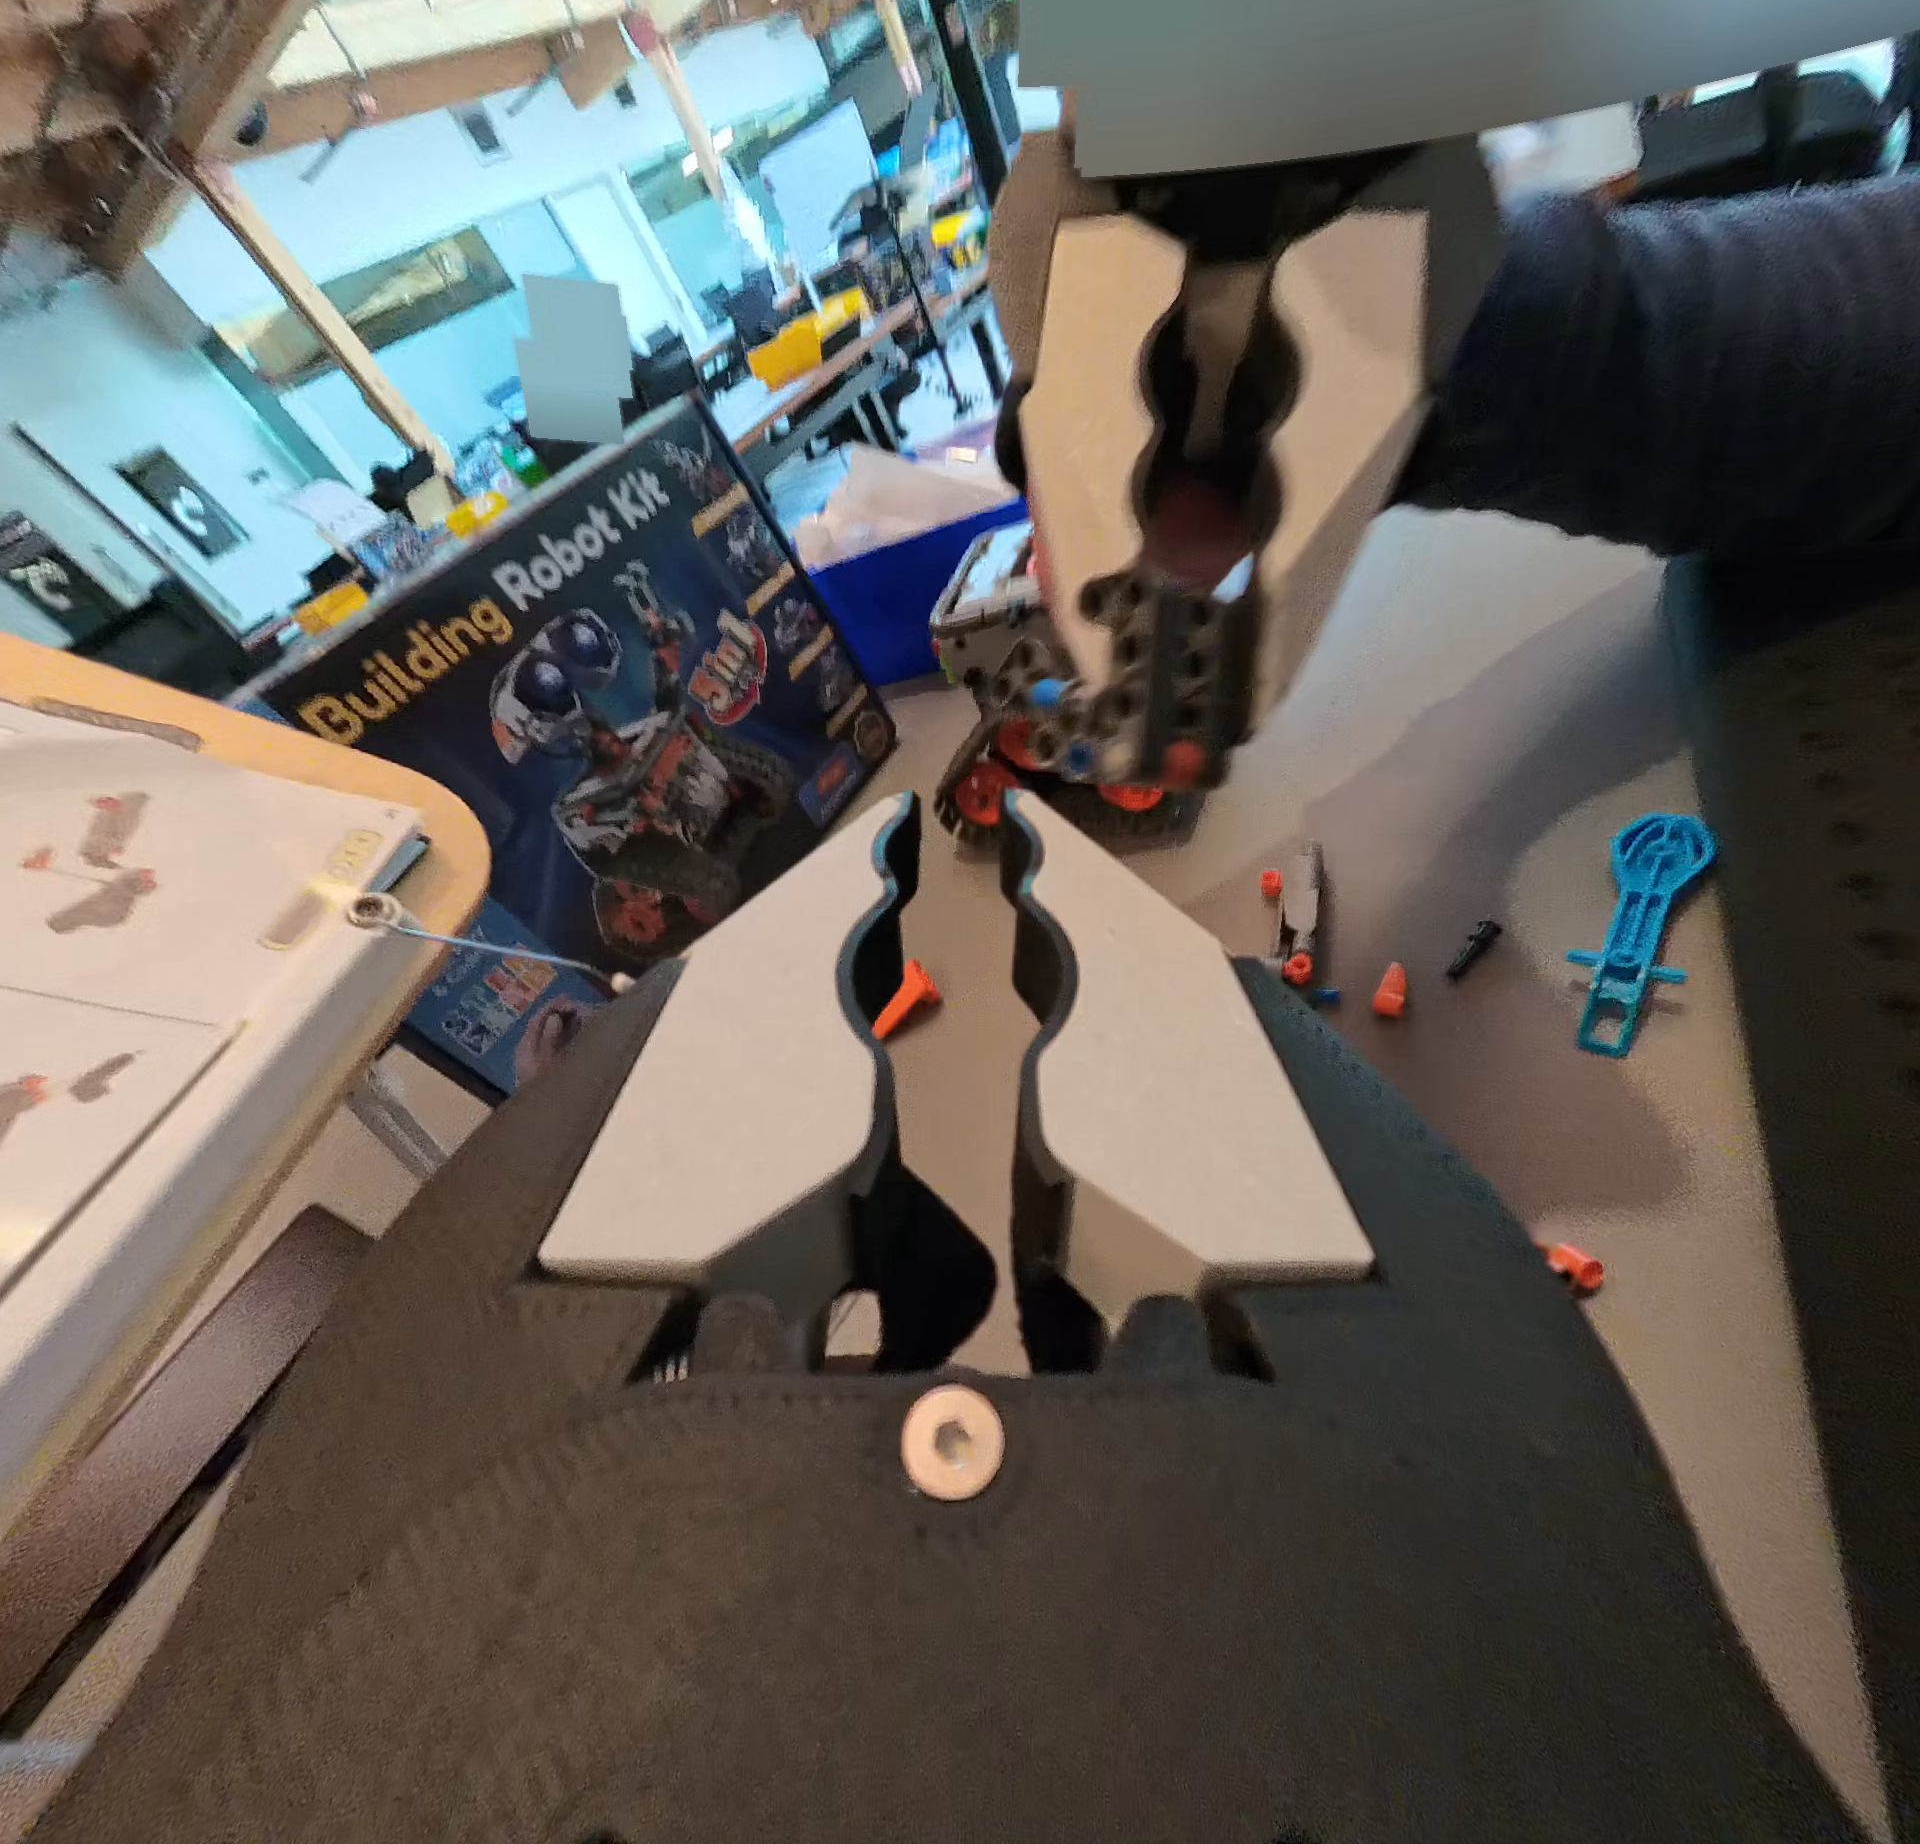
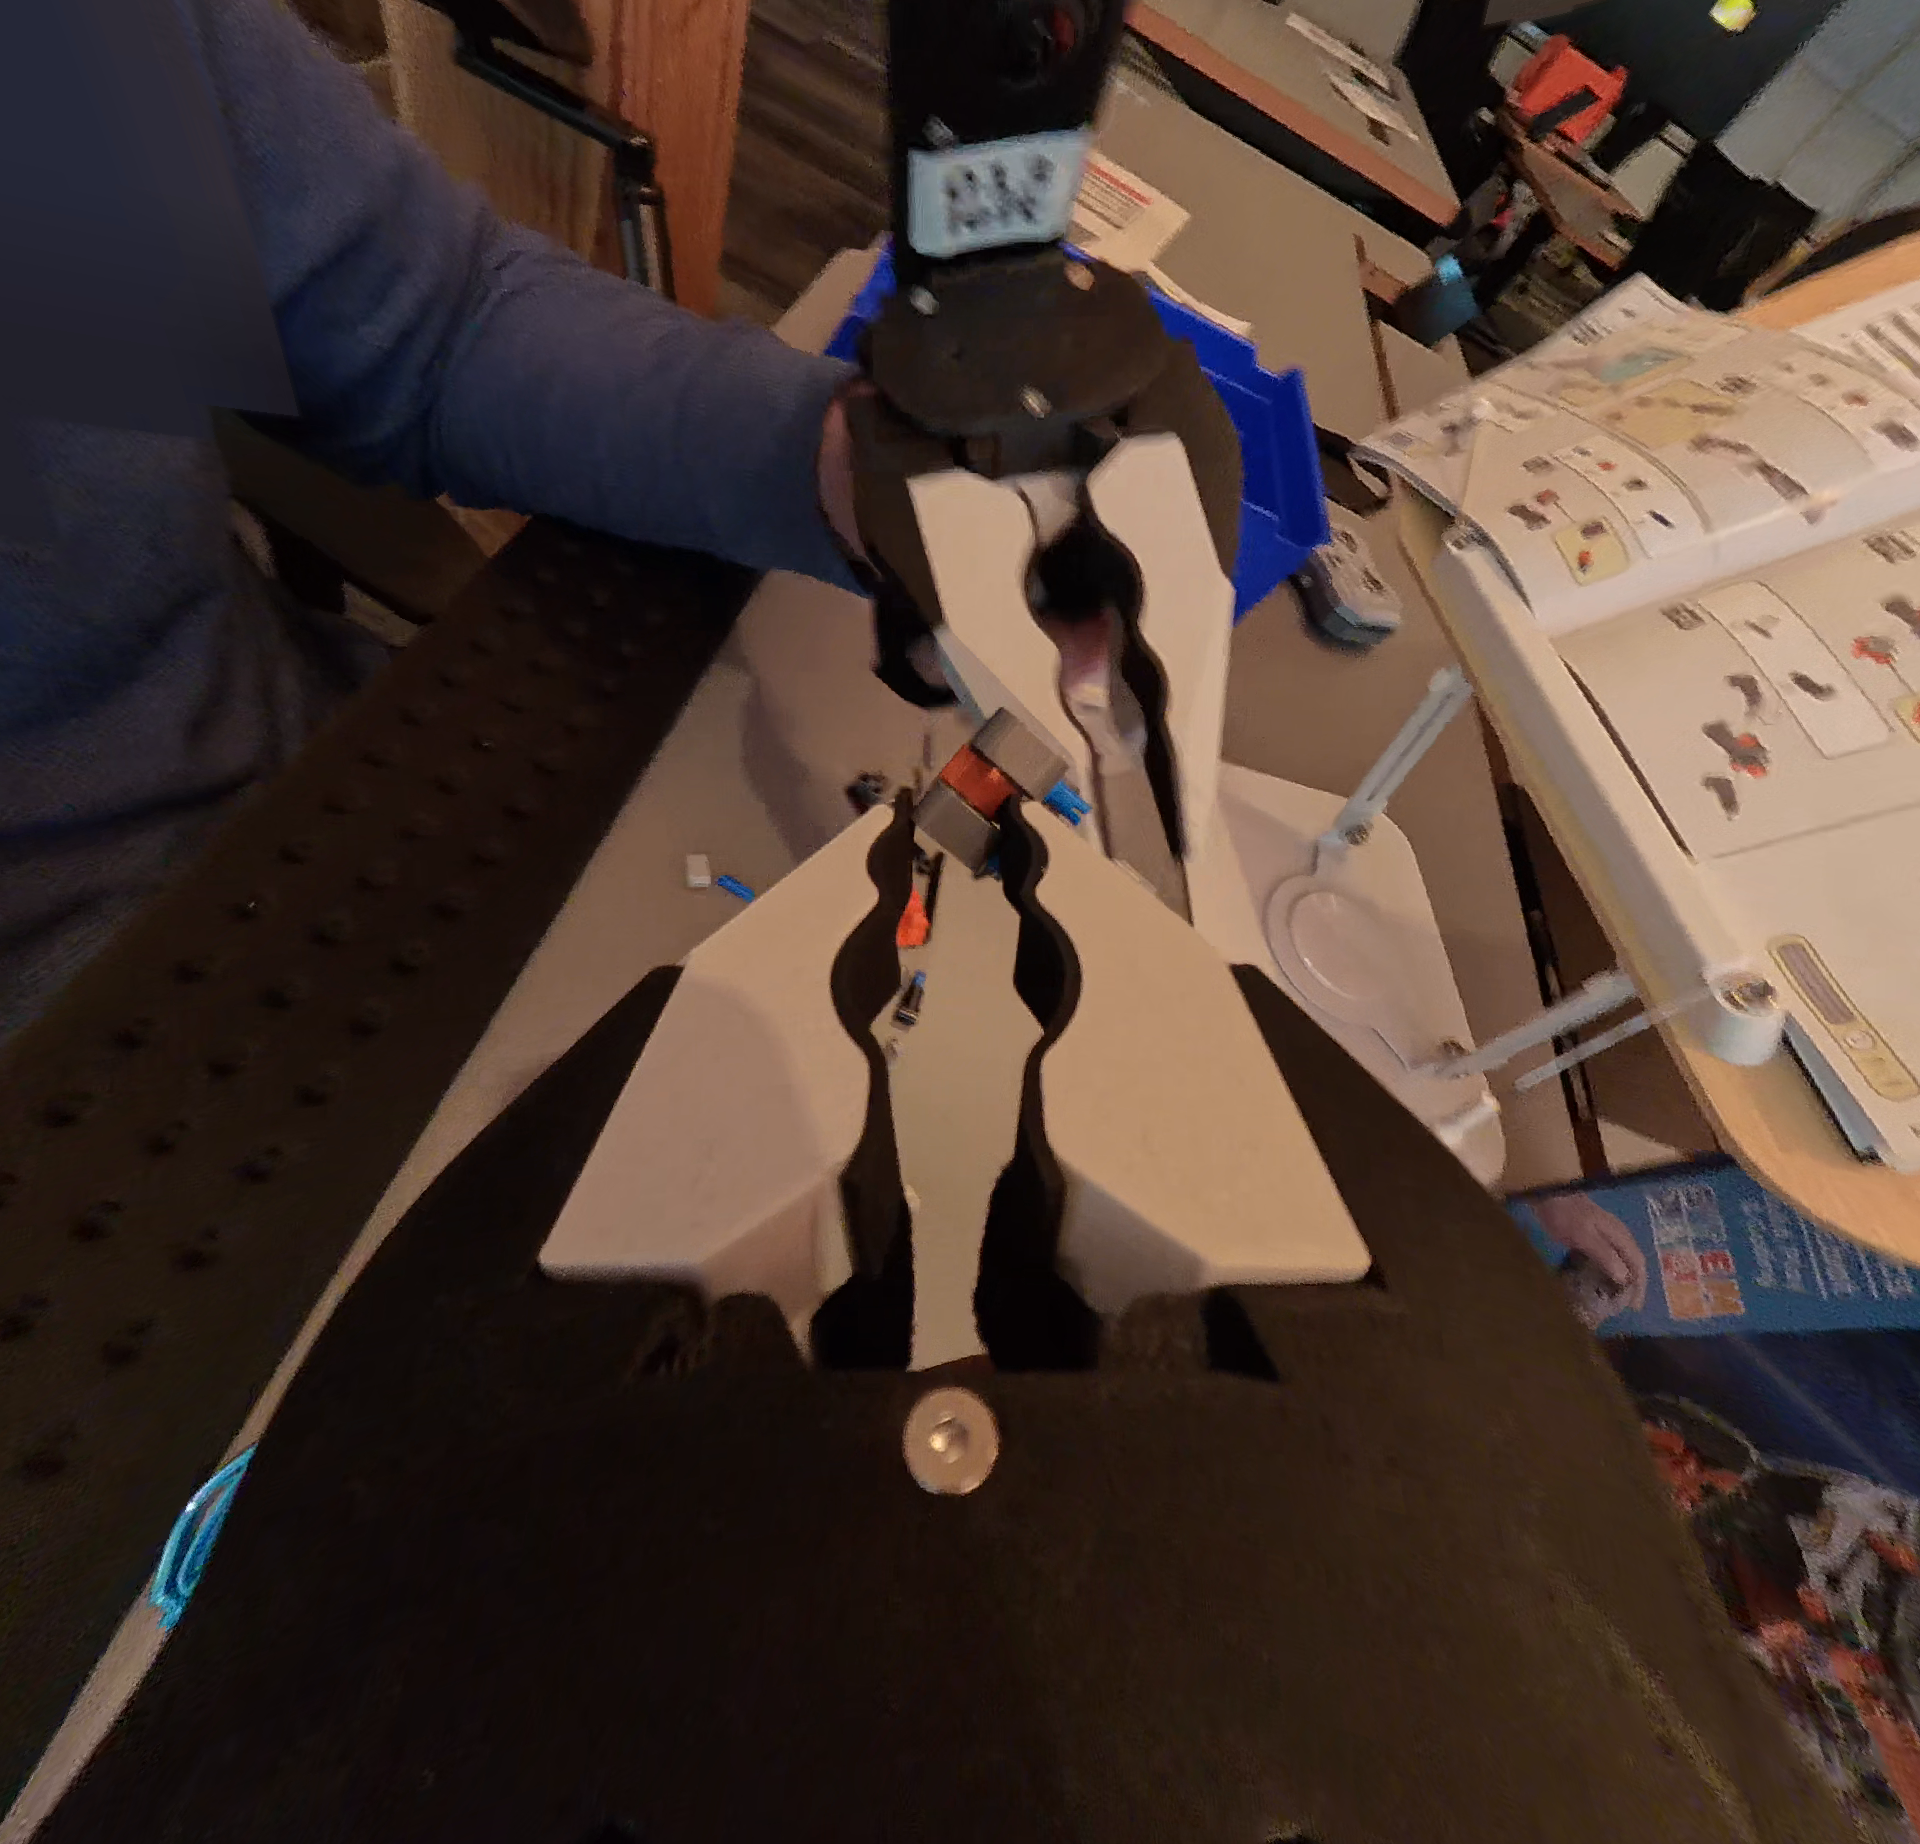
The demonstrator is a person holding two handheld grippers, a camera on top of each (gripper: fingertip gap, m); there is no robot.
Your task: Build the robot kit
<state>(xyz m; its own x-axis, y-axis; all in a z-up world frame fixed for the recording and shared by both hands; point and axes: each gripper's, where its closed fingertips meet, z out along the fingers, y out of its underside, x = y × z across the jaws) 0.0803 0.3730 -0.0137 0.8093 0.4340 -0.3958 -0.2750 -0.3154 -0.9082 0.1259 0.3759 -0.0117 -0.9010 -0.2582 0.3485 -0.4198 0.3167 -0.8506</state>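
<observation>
Workshop benches and shelving blur behind a grey tabletop (image 1: pixel 1507 1119) strewn with small plastic building parts. Low in the left wrist view, the left gripper (image 1: pixel 961 818) hangs over the table with its jaws a little apart and nothing between them. An orange pin (image 1: pixel 907 994) lies on the surface beneath its fingers.

Ahead of it and slightly to its right, the right gripper (image 2: pixel 958 812) is clenched on a small assembly (image 1: pixel 1153 672), a dark perforated beam carrying blue and orange pins. The piece is pinched at the very fingertips and held clear of the table. That probably leaves most of it exposed to the other claw, which faces it tip to tip. The right wrist view shows the same piece end-on as grey and orange.

Just beyond the left gripper's tips sits a part-built toy vehicle (image 1: pixel 977 651) with orange wheels. The printed kit box (image 1: pixel 582 672) leans to the claw's left. An open instruction booklet (image 2: pixel 1714 651) is propped on a stand at the table's edge, apparently tilted so its pages can be read. Loose pins and a blue plastic tool (image 1: pixel 1636 921) lie to the left gripper's right, near a black perforated mat (image 2: pixel 312 911). A blue bin (image 2: pixel 1262 464) stands behind, and a dark blue sleeve (image 2: pixel 468 340) reaches to the left gripper.
</observation>
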